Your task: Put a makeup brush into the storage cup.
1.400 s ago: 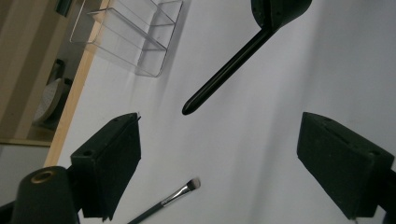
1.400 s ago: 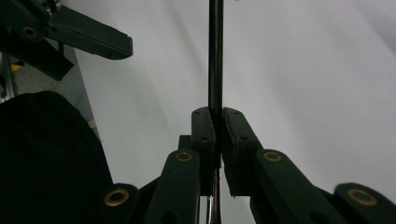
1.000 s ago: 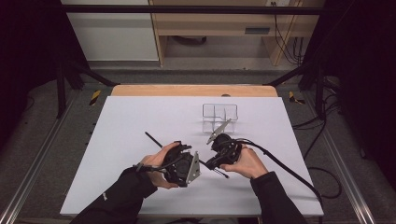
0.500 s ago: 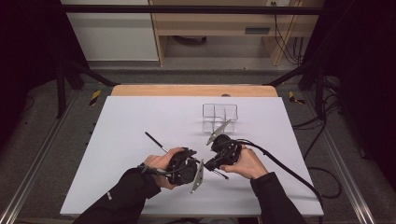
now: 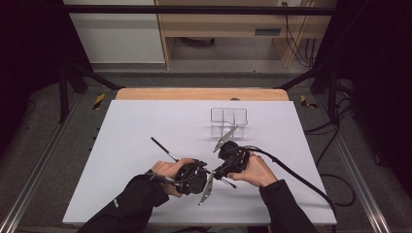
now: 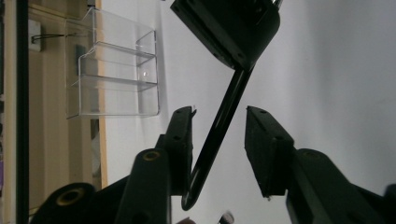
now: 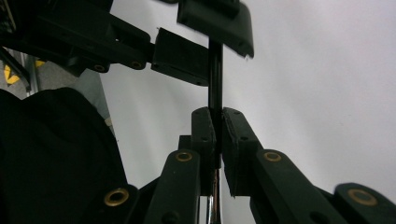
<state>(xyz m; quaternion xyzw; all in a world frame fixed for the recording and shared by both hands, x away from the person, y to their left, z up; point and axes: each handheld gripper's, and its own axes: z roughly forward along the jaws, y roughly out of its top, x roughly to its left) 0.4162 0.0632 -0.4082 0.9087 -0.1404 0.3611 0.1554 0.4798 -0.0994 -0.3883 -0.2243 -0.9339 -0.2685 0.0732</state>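
Right tool [image 7: 218,122] clenched on black rod [image 6: 219,122]. Left tool [image 6: 218,128] jaws just closing around rod, right pad not yet touching; handover likely begins.

On the desk [image 5: 145,121], the divided holder [image 5: 229,121] stands at about one o'clock from the centre. A thin rod [image 5: 165,151] slants from ten o'clock toward four (its near end between the two grippers), at seven o'clock from the holder.
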